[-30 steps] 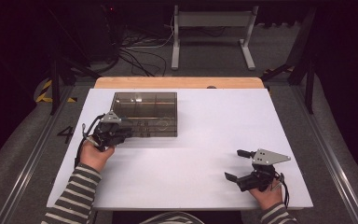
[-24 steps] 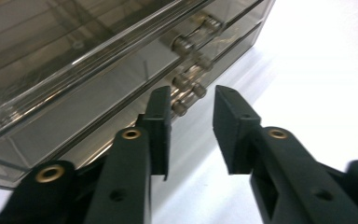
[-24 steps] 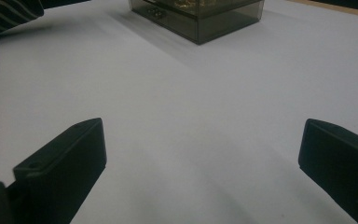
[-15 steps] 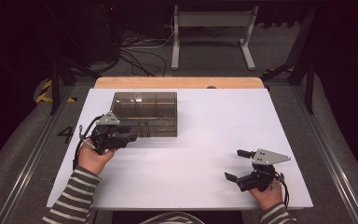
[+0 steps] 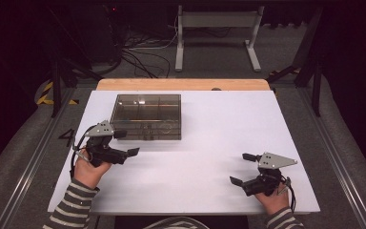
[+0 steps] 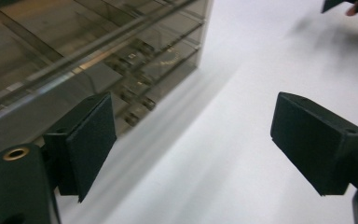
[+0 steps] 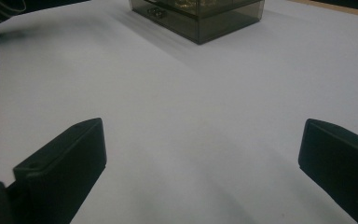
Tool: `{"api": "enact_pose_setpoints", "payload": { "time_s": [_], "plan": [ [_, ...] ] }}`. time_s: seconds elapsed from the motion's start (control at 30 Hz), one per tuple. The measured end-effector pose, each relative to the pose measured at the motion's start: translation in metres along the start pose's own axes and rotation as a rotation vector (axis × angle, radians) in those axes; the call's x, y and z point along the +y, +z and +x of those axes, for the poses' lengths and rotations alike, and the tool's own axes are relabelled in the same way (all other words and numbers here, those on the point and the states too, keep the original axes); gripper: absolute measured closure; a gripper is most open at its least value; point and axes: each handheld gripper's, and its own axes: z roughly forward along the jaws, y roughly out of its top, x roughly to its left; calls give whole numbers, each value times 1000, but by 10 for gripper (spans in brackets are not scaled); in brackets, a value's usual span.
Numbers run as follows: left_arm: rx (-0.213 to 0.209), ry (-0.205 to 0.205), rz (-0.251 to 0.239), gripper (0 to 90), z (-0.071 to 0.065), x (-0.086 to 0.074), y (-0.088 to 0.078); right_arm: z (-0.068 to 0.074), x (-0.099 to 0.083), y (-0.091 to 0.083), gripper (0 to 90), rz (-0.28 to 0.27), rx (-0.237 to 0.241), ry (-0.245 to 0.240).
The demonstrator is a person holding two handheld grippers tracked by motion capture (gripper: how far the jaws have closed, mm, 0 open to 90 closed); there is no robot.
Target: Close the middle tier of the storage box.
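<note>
The box sits on the desk, toward its far left. The left tool lies just before it; the right tool well apart, near right.

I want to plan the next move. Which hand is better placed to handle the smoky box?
Left, probably. The left tongs stand open, empty, beside the smoky box; the right tongs are far across the table.

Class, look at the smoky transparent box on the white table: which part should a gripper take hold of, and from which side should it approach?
Probably the thin near wall of the transparent box, approached from above at the near-left corner beside the left gripper, whose jaws have just been opening with nothing between them. The box lies flat and looks wider than the open jaws, so only a wall edge would fit.
</note>
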Motion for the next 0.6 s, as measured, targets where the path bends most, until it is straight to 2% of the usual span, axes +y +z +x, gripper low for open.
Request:
{"api": "enact_pose_setpoints", "payload": {
  "time_s": [0.23, 0.37, 0.47, 0.6],
  "plan": [
    [-8, -11, -58, 28, -7, -11, -7, 0, 0, 0, 15, 1, 1, 0],
    [-29, -20, -71, 29, -10, -21, -9, 0, 0, 0, 15, 1, 0, 0],
    [-11, -1, -70, 20, -13, -28, -9, 0, 0, 0, 15, 1, 0, 0],
    [11, -13, -80, 3, -13, -39, -9, 0, 0, 0, 15, 3, 0, 2]
  ]
}}
